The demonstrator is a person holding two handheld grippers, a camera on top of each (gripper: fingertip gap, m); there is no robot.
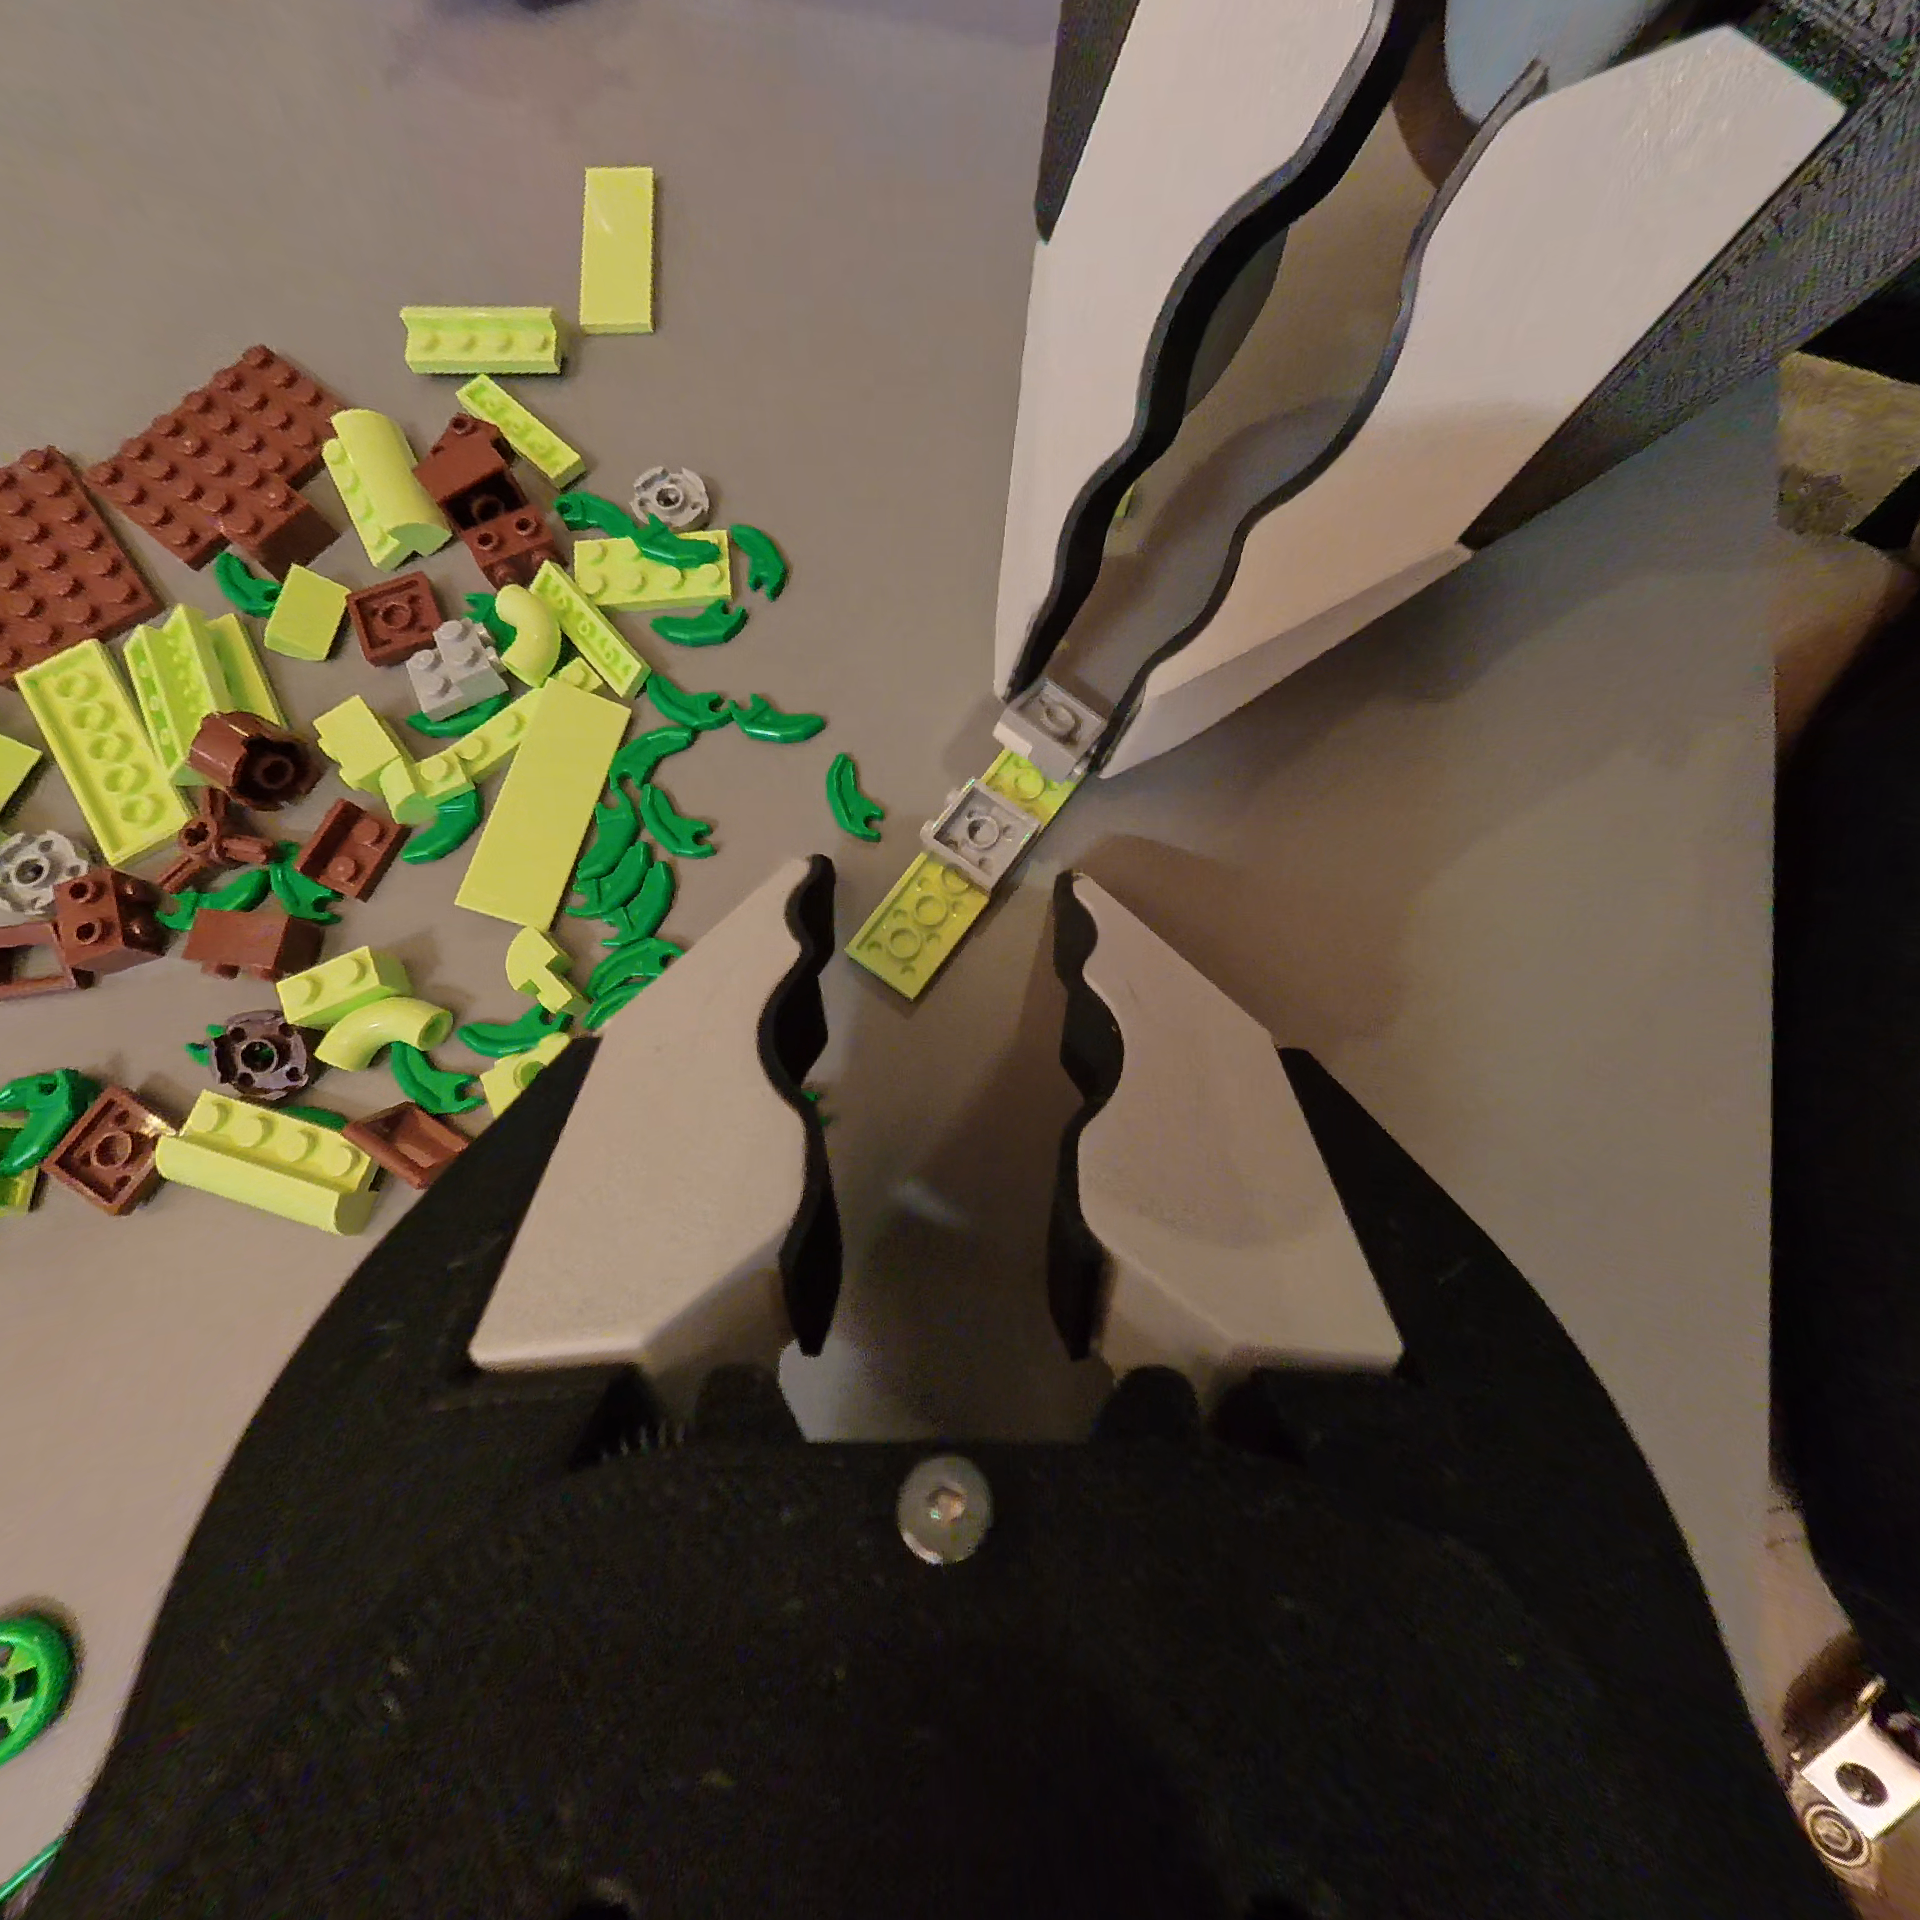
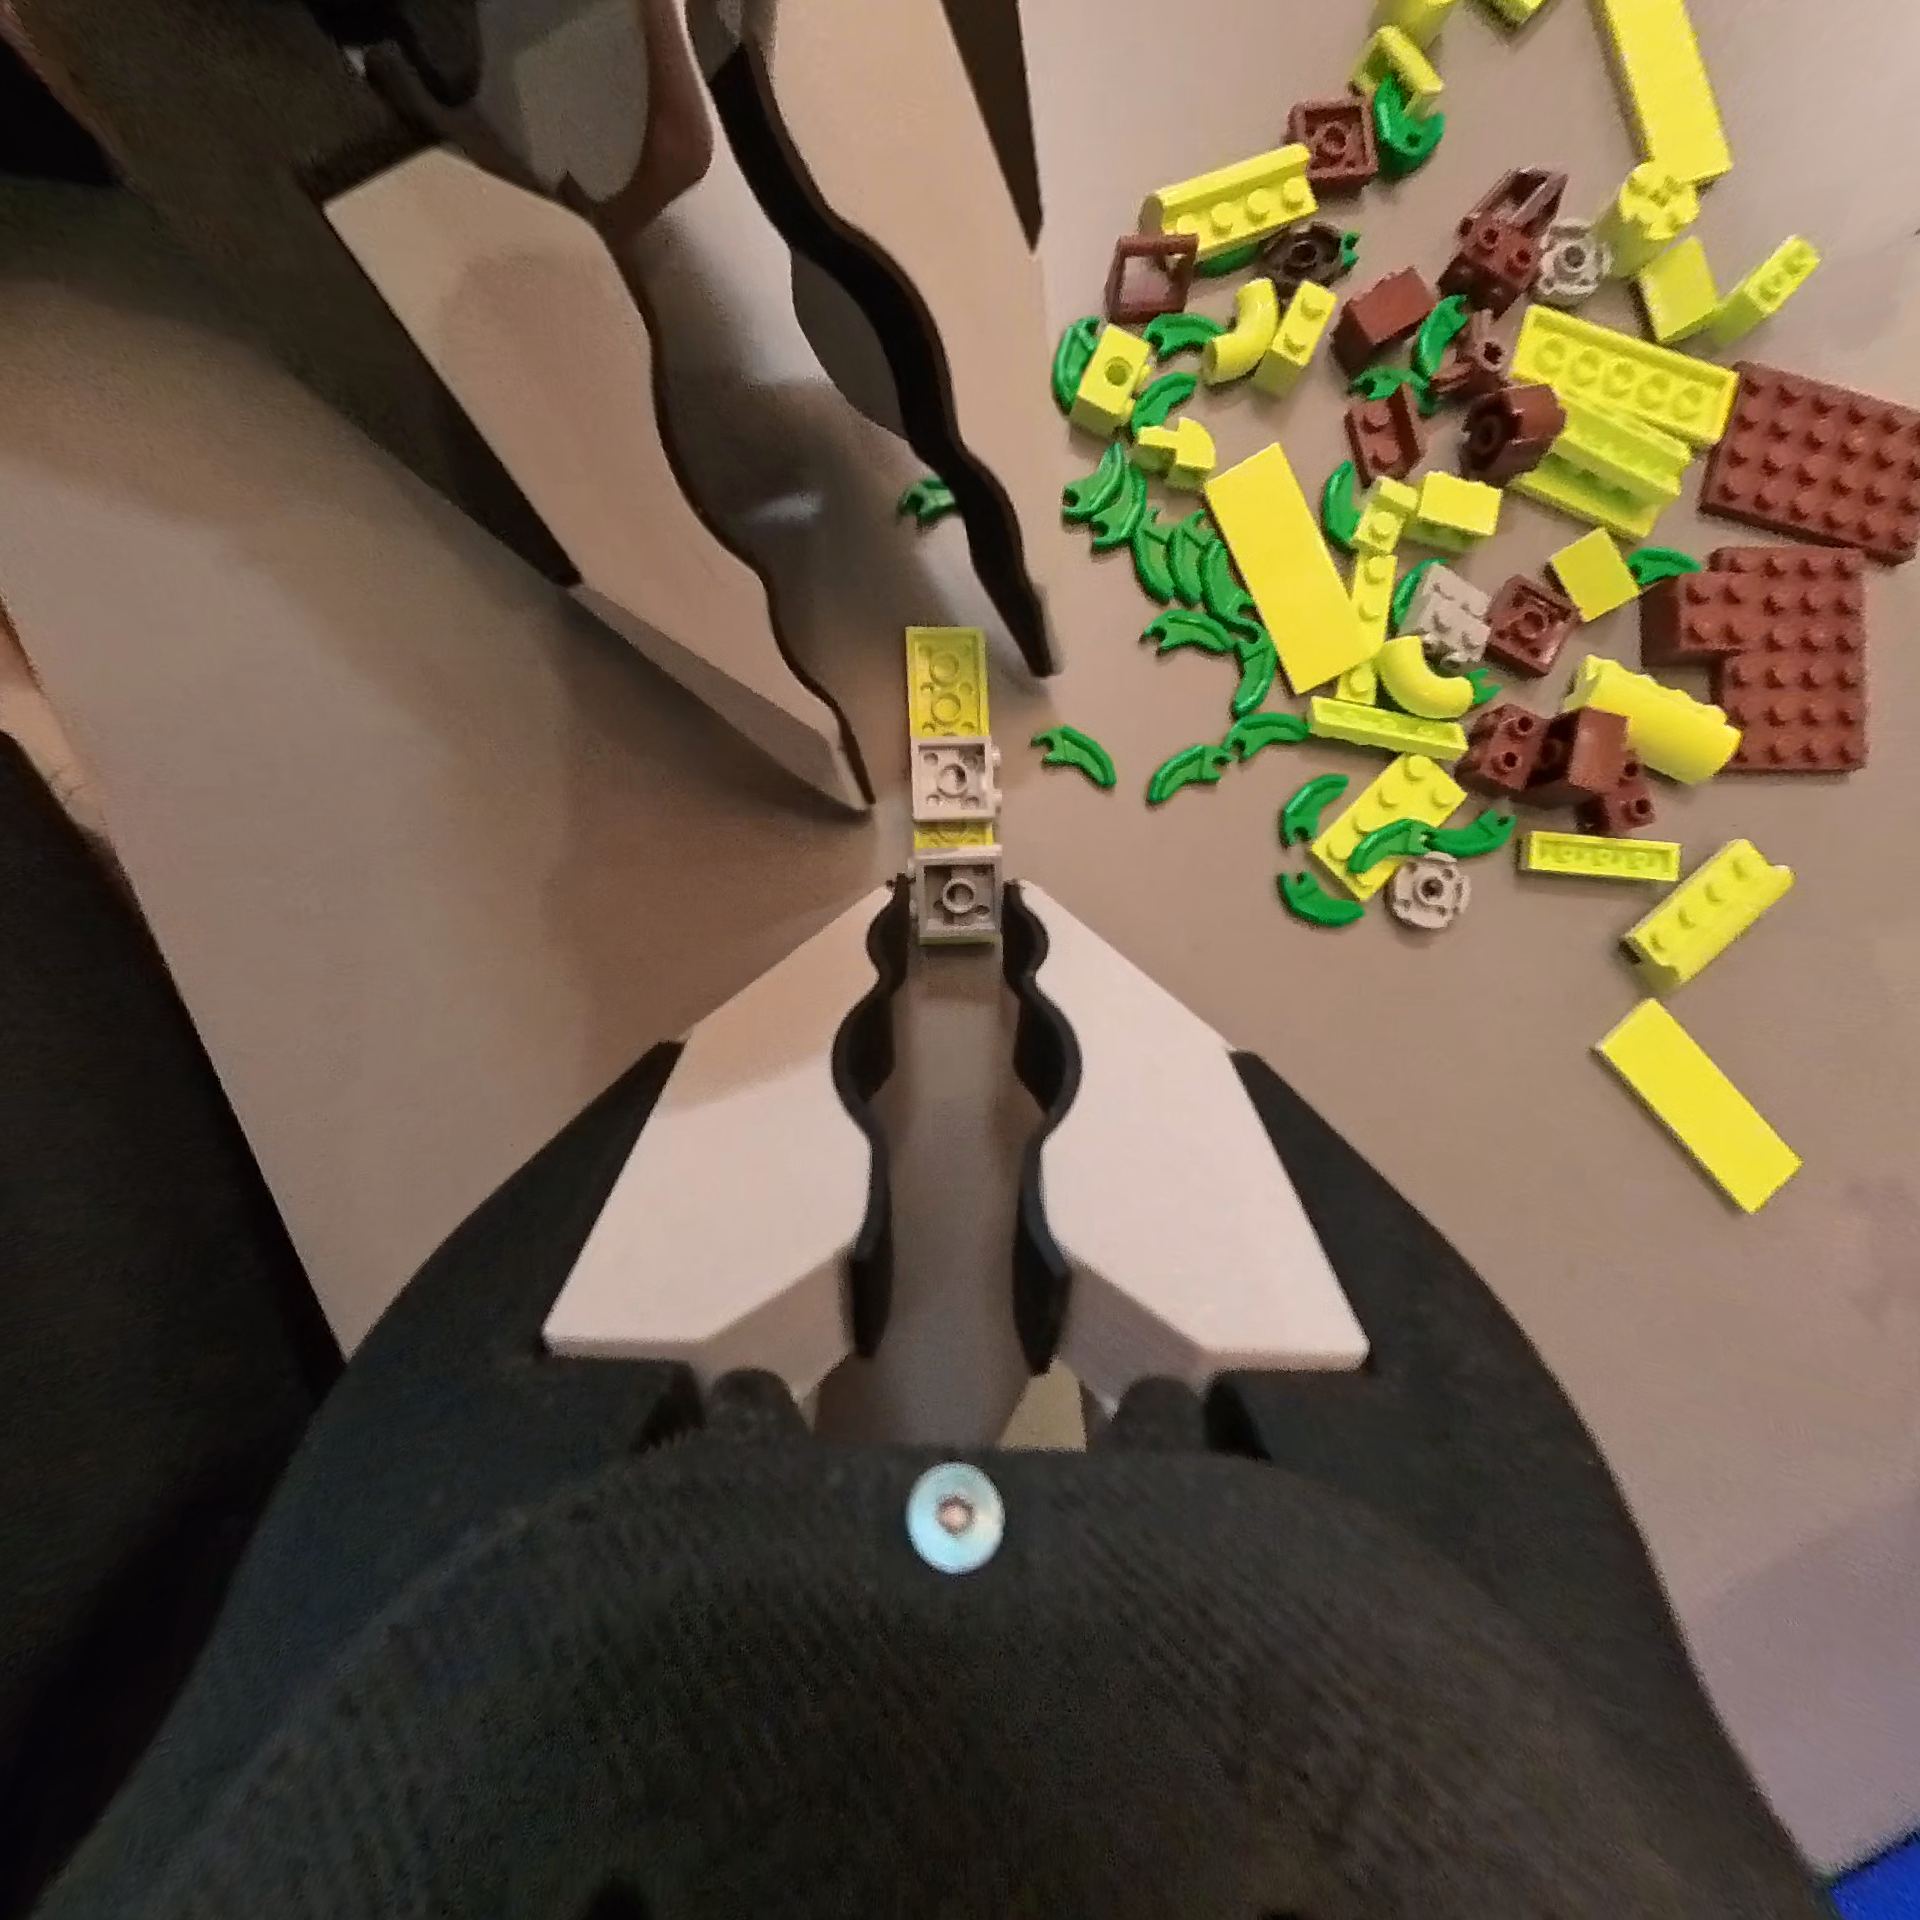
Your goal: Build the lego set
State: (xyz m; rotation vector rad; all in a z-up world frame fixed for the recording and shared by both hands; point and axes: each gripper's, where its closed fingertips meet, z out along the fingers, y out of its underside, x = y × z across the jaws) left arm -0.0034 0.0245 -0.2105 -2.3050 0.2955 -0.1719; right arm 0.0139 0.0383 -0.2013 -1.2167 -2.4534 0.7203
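lime plate (image 1: 940,914) with two grey plates (image 1: 982,831), light, rigid, slick | right tongs (image 2: 956,902) clenched on end grey plate | left tongs (image 1: 940,883) released | grip long edges

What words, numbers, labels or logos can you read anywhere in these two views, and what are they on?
None can be read in either view.
Studs of the lime plate, the grey piece on its end and the brown plates: too small to show any lettering.
Metal clip, lower right of the left wrist view: a round mark, too blurred to read.
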